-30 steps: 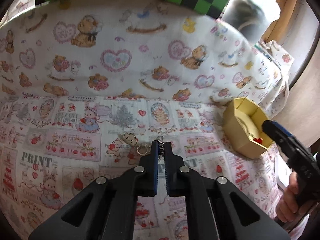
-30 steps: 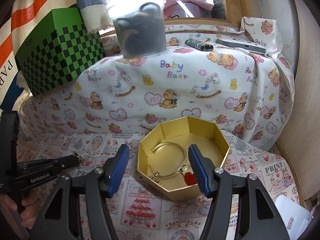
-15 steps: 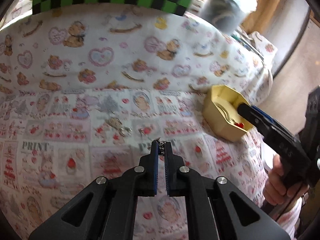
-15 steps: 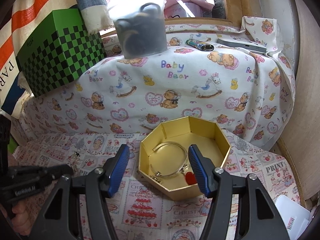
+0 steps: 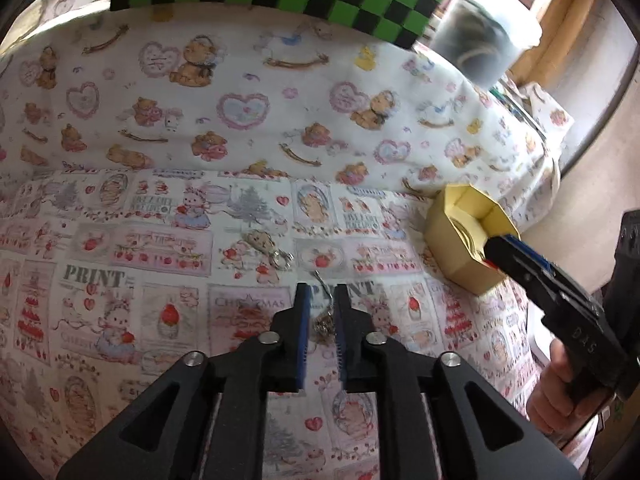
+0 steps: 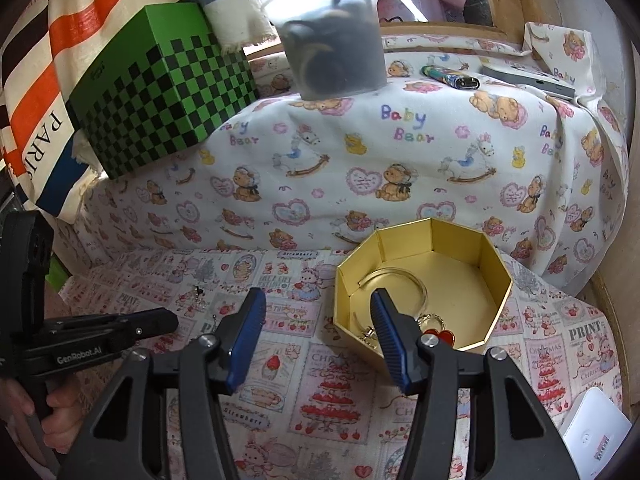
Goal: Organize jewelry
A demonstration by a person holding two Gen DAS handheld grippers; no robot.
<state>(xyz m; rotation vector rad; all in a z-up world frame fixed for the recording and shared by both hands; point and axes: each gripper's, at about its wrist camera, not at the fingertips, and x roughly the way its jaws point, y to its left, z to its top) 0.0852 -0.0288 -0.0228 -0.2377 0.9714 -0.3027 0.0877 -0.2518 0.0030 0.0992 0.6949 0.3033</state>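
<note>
Left wrist: left tool [image 5: 320,300] slightly apart around metal earring [image 5: 325,322]; right tool [image 6: 318,308] wide apart over gold octagonal box [image 6: 486,264].

Left gripper [image 5: 320,300]: jaws parted by a narrow gap. Right gripper [image 6: 318,312]: jaws spread wide, level, nothing between them.

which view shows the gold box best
The right wrist view. It looks down into the open gold box, showing its floor, a bangle and a red heart charm inside. The left wrist view shows the box only from the side, small, with the right tool covering part of it.
</note>
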